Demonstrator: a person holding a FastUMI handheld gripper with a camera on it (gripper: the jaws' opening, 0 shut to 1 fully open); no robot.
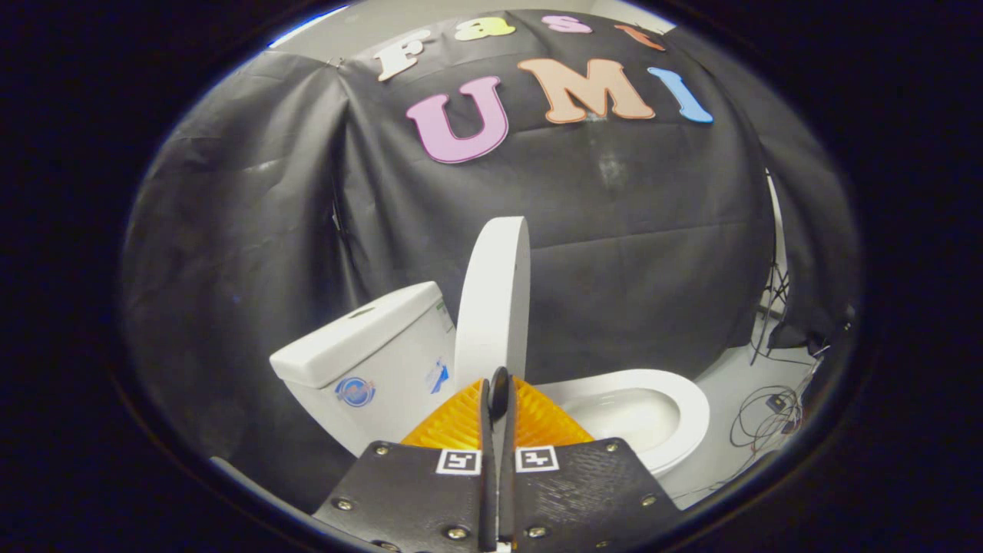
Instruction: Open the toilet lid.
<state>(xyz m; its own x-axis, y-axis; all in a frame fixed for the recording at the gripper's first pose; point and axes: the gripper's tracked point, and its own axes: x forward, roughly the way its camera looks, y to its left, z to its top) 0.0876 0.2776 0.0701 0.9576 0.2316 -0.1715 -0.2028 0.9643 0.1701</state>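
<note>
White toilet lid [495, 296] is standing nearly upright at frame centre, leaning toward the tank [369, 353] at lower left, so the opening is looking all but done. Gripper [498, 384] fingers are pressing together just below the lid's edge, apparently pinching nothing. Open room is lying right, over the bowl [653, 411].

The white toilet lid [493, 296] stands raised, nearly upright, between the cistern and the open bowl.
</note>
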